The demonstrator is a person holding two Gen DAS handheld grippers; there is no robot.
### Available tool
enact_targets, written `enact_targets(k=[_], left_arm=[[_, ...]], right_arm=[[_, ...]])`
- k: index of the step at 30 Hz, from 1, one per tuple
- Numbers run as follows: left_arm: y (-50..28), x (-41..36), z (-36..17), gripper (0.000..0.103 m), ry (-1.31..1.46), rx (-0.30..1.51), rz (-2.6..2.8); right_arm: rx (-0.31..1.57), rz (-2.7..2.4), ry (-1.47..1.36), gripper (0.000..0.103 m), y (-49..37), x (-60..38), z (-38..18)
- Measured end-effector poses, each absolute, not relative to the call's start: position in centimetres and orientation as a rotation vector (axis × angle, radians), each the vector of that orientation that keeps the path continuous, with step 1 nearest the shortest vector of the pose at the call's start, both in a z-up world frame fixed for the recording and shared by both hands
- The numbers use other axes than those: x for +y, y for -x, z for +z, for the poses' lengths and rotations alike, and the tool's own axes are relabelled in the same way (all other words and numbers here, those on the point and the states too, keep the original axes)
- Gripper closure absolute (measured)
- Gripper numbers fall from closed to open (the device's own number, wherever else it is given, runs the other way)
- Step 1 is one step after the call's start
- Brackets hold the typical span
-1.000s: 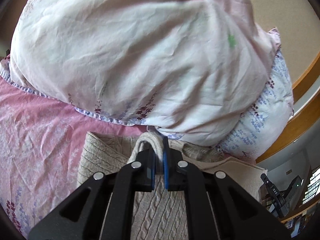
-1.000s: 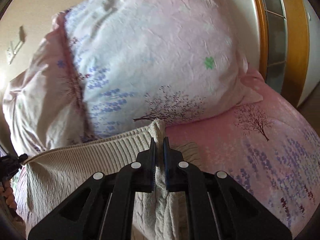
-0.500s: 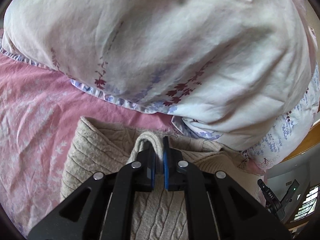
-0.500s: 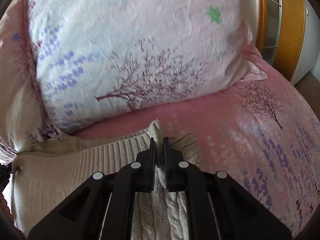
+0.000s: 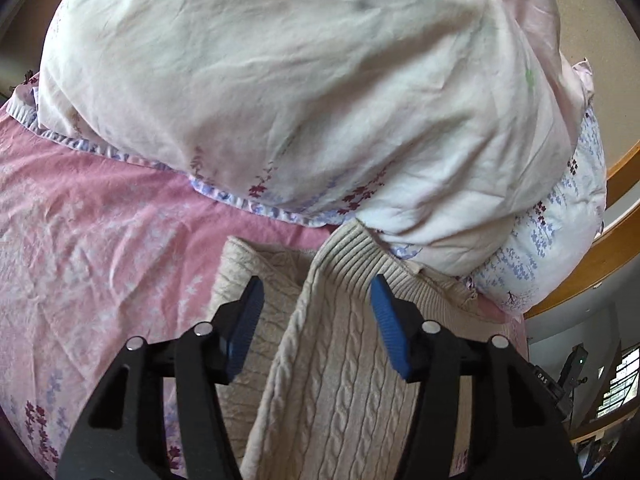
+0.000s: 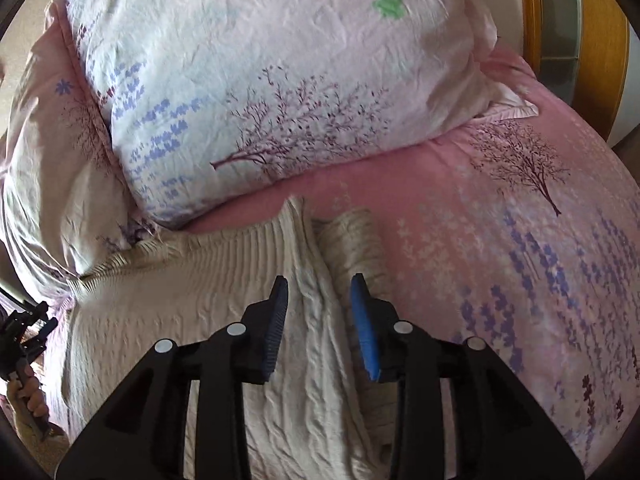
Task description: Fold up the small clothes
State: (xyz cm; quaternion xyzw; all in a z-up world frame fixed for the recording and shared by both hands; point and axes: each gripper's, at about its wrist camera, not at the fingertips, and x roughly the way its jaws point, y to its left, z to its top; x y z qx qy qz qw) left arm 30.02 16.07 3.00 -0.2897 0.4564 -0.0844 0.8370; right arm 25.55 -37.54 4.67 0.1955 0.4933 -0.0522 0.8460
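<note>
A beige cable-knit sweater (image 5: 340,360) lies folded on the pink bed sheet, its ribbed hem (image 5: 348,256) against the pillows. My left gripper (image 5: 316,296) is open, its blue pads on either side of the sweater's left corner, holding nothing. In the right wrist view the sweater (image 6: 200,320) spreads to the left, with a folded sleeve (image 6: 352,244) beside its ribbed corner. My right gripper (image 6: 318,292) is open just above that corner, empty.
Two large floral pillows (image 5: 300,92) (image 6: 280,80) lie right behind the sweater. The pink floral sheet (image 5: 100,248) (image 6: 520,240) extends to both sides. A wooden bed frame (image 5: 600,240) (image 6: 600,40) curves at the right. The other gripper and a hand (image 6: 24,360) show at far left.
Both grippers were shut on the sweater's ribbed hem corners and have opened, letting the hem drop onto the bed near the pillows. Both have drawn back slightly.
</note>
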Motion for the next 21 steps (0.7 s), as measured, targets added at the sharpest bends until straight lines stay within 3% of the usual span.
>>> enact_targets(k=[3, 13, 16, 18, 21], left_arm=[[-29.7, 15.9, 2.1, 0.06, 0.583, 1.011, -0.186], [-31.1, 12.6, 0.4, 0.065, 0.436, 1.067, -0.144], [-31.0, 12.5, 0.2, 0.073, 0.413, 1.066, -0.129], [-30.7, 12.8, -0.1, 0.084, 0.422, 1.06, -0.117], [-30.2, 13.4, 0.1, 0.097, 0.452, 1.039, -0.146]], right_arm=[[1.042, -0.096, -0.406, 0.068, -25.6, -37.0, 4.5], [1.086, -0.077, -0.356, 0.068, -27.4, -35.8, 3.6], [1.082, -0.067, -0.345, 0.07, -27.3, -35.8, 3.6], [1.07, -0.058, -0.346, 0.093, -27.3, -35.8, 3.5], [1.03, -0.047, -0.349, 0.096, -27.1, -35.4, 4.0]])
